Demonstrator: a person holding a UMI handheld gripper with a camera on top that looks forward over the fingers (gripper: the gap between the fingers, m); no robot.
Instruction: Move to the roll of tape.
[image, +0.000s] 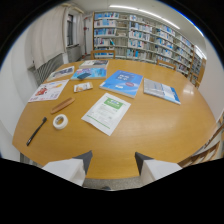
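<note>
A small white roll of tape (60, 121) lies flat on the round wooden table (155, 130), well ahead of my fingers and off to their left. A black pen (36, 131) lies just left of the roll and an orange-brown pen (62, 105) just beyond it. My gripper (112, 161) hangs over the table's near edge, open, with nothing between its two white fingers (67, 167).
A green-and-white leaflet (106, 113) lies right of the roll. Blue booklets (122, 82) and other printed sheets (161, 90) spread across the far half of the table. Chairs stand at the far side and bookshelves (150, 37) line the back wall. A radiator (47, 67) is at the left.
</note>
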